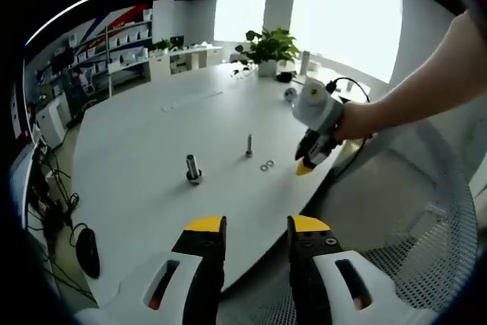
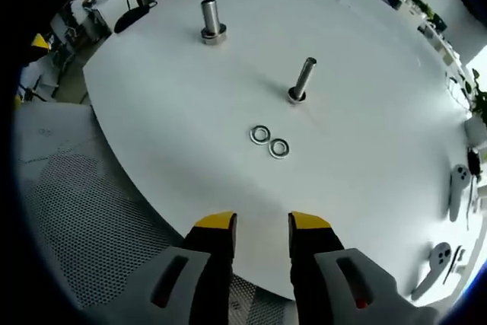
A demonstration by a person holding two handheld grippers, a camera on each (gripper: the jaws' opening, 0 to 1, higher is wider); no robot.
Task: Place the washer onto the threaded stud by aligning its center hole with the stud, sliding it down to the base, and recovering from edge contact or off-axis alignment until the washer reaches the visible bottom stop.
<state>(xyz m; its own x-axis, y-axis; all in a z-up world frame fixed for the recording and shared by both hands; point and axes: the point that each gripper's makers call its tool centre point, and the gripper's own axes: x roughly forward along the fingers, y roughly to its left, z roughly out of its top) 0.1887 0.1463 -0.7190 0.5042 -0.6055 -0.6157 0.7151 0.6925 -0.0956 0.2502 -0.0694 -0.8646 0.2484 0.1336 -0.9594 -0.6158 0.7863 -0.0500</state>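
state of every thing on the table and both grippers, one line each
left gripper: open, empty, over the table edge
right gripper: open, empty, short of the washers
two washers: flat on the table, side by side
thin stud: upright, bare
thick stud: upright on its base

This is an office. A big white table (image 1: 152, 135) fills the room. Shelves (image 1: 114, 47) with boxes line one wall, and desks with screens (image 1: 176, 42) stand at the back. A green plant (image 1: 268, 47) sits by large bright windows (image 1: 342, 13). A mesh chair (image 2: 84, 203) stands beside the table.
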